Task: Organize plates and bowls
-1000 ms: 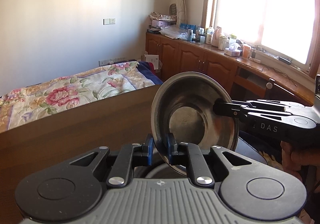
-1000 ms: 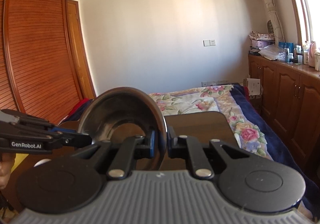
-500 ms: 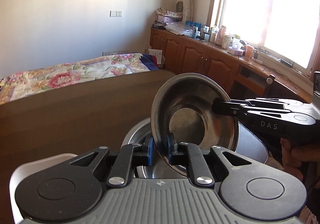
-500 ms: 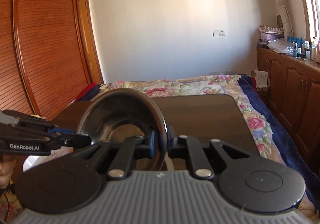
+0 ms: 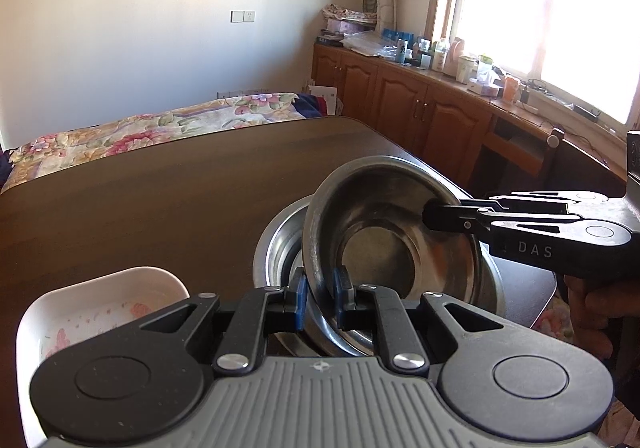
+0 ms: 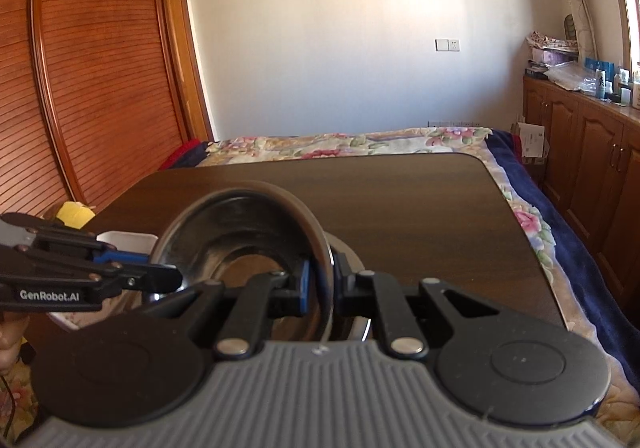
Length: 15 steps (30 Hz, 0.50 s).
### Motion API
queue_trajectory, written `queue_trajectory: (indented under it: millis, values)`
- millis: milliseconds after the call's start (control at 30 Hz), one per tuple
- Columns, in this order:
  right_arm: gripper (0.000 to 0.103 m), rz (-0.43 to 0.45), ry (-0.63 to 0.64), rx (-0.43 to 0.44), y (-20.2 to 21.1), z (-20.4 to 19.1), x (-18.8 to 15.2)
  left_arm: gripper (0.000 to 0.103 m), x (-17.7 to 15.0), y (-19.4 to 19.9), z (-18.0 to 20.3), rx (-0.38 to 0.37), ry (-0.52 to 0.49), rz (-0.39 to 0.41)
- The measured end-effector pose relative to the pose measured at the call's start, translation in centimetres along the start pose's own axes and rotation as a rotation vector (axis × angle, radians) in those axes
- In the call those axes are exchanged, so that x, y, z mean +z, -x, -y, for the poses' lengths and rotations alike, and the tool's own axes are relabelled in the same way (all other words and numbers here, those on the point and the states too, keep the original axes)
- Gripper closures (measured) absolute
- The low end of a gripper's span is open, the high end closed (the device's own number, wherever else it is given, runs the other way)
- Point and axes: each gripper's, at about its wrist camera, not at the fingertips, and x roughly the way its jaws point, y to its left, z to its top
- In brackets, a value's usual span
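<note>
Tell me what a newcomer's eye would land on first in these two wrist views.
First, the steel bowl held tilted in mid-frame, pinched at opposite rims by the left gripper and the right gripper. Just beneath it sits a larger steel bowl on the dark wooden table, with a white floral dish at the near left. Behind, the bright window stands out at upper right.

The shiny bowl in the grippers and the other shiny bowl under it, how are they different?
The held steel bowl is tipped up on edge, off the table; the lower steel bowl sits flat on the dark table. The held bowl is pinched at its rim by the left gripper and right gripper; nothing grips the lower bowl. The lower bowl looks wider. Both are round, shiny metal.
</note>
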Motion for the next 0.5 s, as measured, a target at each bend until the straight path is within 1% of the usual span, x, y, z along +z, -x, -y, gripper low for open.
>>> queue_trajectory:
  millis: [367, 500]
  values:
    - [0.088, -0.009, 0.035, -0.006, -0.9, -0.8, -0.5, 0.086, -0.9, -0.5, 0.0, 0.025, 0.011, 0.013]
    - [0.087, -0.005, 0.058, -0.020, -1.3, -1.3, -0.6, 0.085, -1.4, -0.5, 0.6, 0.050, -0.008, 0.034]
